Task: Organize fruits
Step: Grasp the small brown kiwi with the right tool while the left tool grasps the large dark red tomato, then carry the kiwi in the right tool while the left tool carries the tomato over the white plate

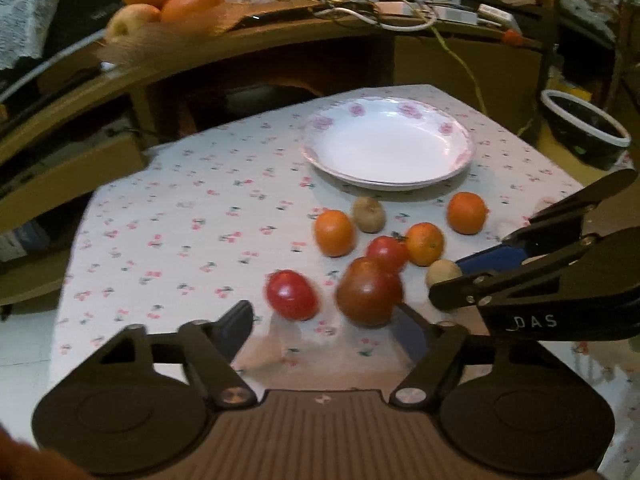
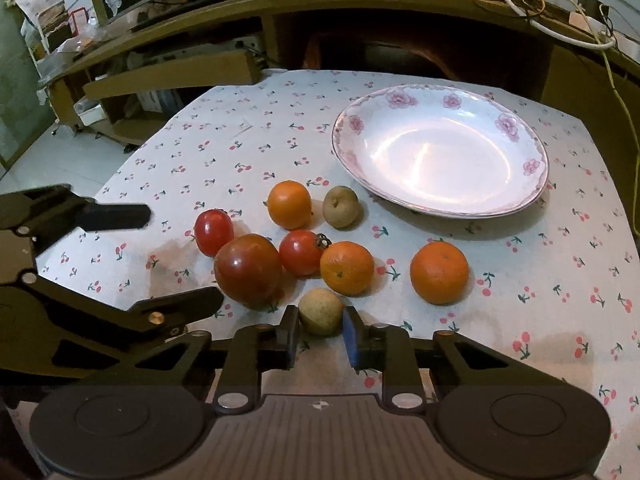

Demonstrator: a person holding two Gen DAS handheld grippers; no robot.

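Fruits lie on the cherry-print tablecloth [image 2: 240, 128] in front of an empty floral plate [image 2: 516, 128]: three oranges [image 2: 439, 273], two small red tomatoes [image 2: 214, 232], one large dark tomato [image 2: 248, 271] and two brown kiwi-like fruits [image 2: 340, 207]. My right gripper [image 2: 320, 332] has its fingers on both sides of the near brown fruit [image 2: 321, 311], touching or almost touching it. My left gripper [image 1: 324, 326] is open and empty, just short of the large tomato [image 1: 368, 292] and a small tomato [image 1: 291, 295]. The plate also shows in the left wrist view [image 1: 320, 124].
A wooden desk [image 1: 280, 36] stands behind the table, with cables [image 1: 380, 8] and a basket of oranges and an apple [image 1: 160, 4]. A dark bowl [image 1: 586, 128] sits off the table's right. The floor lies to the left.
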